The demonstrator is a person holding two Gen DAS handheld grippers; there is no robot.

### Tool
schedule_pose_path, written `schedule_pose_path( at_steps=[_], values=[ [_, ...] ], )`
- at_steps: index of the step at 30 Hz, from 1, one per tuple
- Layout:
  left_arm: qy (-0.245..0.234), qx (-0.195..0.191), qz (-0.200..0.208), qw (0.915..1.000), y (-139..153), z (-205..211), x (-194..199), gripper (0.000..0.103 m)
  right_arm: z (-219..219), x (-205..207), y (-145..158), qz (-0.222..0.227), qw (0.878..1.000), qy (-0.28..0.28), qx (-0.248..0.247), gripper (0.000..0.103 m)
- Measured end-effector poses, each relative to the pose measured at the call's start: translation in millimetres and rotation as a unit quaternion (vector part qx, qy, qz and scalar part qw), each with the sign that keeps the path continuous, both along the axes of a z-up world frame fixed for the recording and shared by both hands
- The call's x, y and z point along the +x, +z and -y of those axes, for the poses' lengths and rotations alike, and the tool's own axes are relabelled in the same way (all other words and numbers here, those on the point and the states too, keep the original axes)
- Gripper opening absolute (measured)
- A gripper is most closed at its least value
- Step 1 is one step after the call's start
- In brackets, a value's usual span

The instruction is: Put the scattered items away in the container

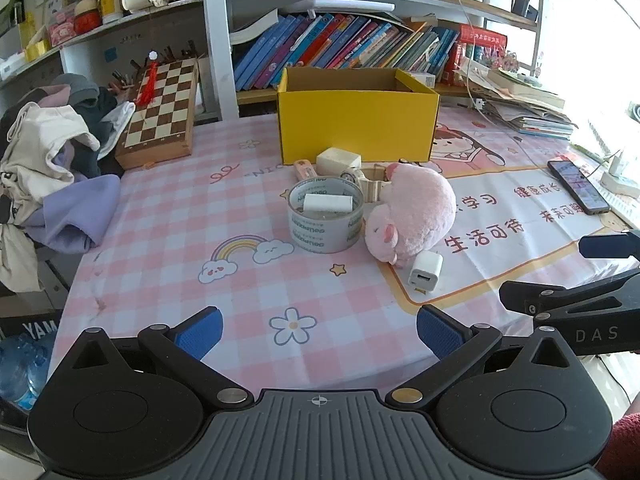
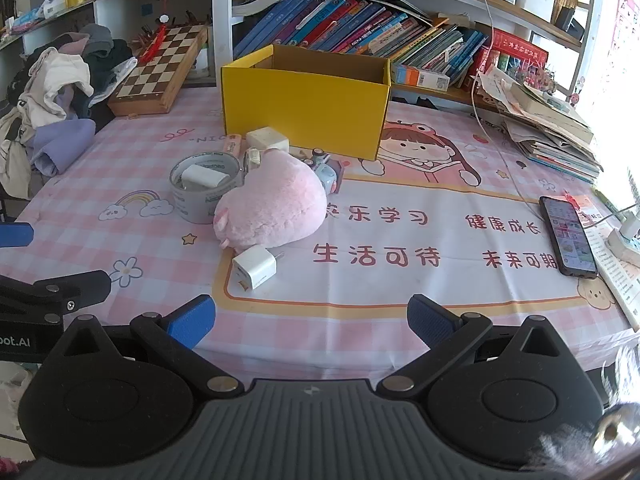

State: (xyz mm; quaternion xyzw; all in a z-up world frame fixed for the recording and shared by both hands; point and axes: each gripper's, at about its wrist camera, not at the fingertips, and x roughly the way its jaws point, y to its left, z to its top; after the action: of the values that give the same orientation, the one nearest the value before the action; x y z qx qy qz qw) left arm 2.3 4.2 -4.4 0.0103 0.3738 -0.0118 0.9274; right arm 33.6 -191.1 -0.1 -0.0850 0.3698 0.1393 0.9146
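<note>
Scattered items — a pink plush pig (image 1: 412, 210), a tape roll (image 1: 326, 216) and a white charger (image 2: 255, 267) — cluster mid-counter, just before the yellow box (image 1: 356, 120). Both the left gripper (image 1: 319, 332) and right gripper (image 2: 311, 320) hover near the counter's (image 1: 160, 264) front edge, jaws spread wide and empty, well short of the cluster.

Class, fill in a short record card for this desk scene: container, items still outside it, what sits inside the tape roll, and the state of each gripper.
container: yellow box, open-topped, at the back of the table
items outside: pink plush, tape roll, white charger, cream block
inside tape roll: small white block
left gripper: open, holding nothing
right gripper: open, holding nothing
</note>
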Motion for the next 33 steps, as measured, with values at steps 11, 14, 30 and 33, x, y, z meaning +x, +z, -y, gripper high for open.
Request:
schedule_pose_path(
  at_steps=[11, 14, 30, 33],
  values=[
    [0.001, -0.005, -0.006, 1.0, -1, -3, 1, 0.103, -1, 0, 0, 0.002, 1.0, -0.002, 0.0, 0.103],
    [-0.004, -0.01, -0.008, 0.9999, -2, -4, 2, 0.103, -2, 1, 1, 0.003, 1.0, -0.001, 0.0, 0.103],
    [-0.006, -0.028, -0.007, 0.9996, -5, -9, 5, 0.103, -7, 2, 2, 0.0, 1.0, 0.011, 0.009, 0.103],
    [-0.005, -0.032, -0.015, 0.9994, -7, -10, 8, 0.103, -6, 4, 3, -0.001, 1.0, 0.01, 0.013, 0.103]
  ],
)
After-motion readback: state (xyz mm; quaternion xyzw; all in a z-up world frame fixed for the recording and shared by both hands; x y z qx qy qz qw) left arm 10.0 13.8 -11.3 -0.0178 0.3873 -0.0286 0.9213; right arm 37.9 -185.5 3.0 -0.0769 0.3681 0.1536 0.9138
